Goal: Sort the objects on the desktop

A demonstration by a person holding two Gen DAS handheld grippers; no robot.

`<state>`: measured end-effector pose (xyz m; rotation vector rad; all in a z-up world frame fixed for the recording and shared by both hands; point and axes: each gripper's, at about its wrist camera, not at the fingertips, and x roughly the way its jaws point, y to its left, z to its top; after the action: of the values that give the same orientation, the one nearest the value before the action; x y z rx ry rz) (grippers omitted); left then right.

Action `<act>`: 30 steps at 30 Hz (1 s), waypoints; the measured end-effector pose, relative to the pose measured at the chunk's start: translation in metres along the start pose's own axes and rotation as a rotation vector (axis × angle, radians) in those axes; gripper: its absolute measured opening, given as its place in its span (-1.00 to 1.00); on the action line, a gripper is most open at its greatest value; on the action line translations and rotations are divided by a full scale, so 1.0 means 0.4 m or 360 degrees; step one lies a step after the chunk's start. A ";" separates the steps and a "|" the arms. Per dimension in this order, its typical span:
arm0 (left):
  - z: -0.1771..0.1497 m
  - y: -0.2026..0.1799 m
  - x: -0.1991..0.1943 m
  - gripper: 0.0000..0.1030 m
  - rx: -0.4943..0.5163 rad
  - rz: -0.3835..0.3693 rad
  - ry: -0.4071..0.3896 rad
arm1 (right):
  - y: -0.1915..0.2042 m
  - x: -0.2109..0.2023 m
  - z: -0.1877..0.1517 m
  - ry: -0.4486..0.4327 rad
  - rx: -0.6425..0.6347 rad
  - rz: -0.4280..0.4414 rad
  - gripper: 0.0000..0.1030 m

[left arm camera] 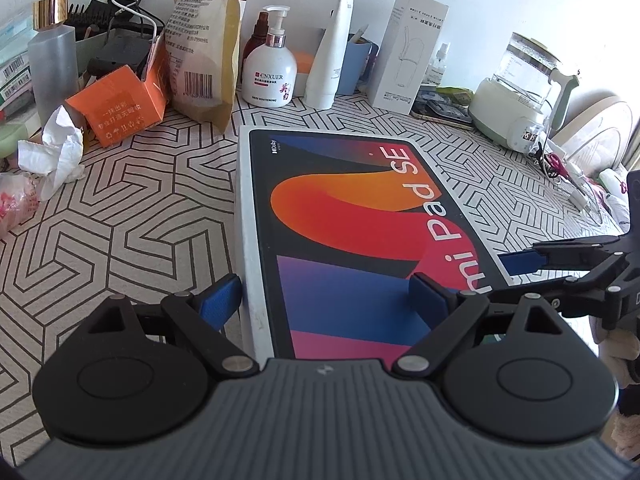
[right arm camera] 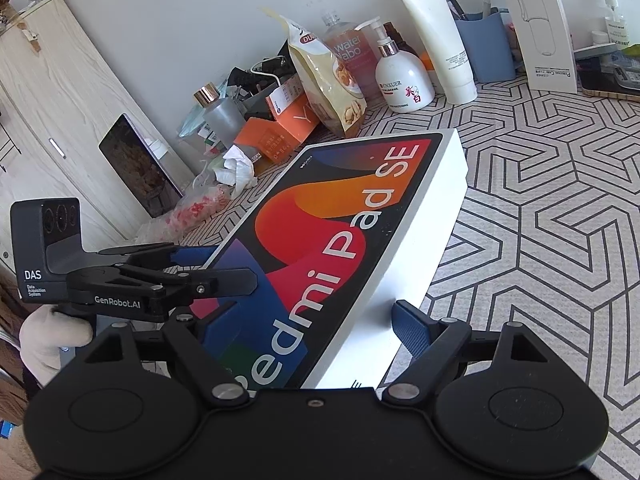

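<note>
White-sided and bright on top, the tablet box (left arm camera: 352, 216) lies flat in the middle of the patterned worktop (left arm camera: 132, 200), and both tools are on its near end. The left gripper (left arm camera: 326, 300) has its jaws spread wide across the near left corner, one pad just beside the white side wall and the other over the printed lid. The right gripper (right arm camera: 306, 328) straddles the near right corner the same way. Whether any pad presses the cardboard I cannot tell; it looks more like a wide hold than empty jaws. As I judge it, the sorting has barely begun: the box sits in the open and everything behind it is loose. Beyond its far left corner lie the torn orange carton (left arm camera: 116, 110), with a cable and dark bits poking out of its open top, a crumpled tissue (left arm camera: 56, 148) and a clear bottle (left arm camera: 52, 64) with a gold cap. Straight behind the box stand a snack pouch (left arm camera: 208, 36), a white pump bottle (left arm camera: 270, 68) and a white tube (left arm camera: 330, 56). The blue cup (left arm camera: 356, 64) just behind the tube holds some upright things too small to name. Right of the box's far end stands a glass kettle (left arm camera: 520, 84).
</note>
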<state>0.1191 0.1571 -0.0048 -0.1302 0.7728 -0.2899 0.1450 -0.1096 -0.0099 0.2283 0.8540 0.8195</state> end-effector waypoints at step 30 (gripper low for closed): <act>-0.023 -0.001 0.009 0.75 0.0064 0.0008 0.0051 | 0.005 0.018 -0.004 0.0030 -0.0115 -0.0056 0.66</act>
<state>0.1149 0.1556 -0.0136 -0.0858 0.7984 -0.3033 0.1457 -0.1033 -0.0141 0.1415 0.8422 0.8193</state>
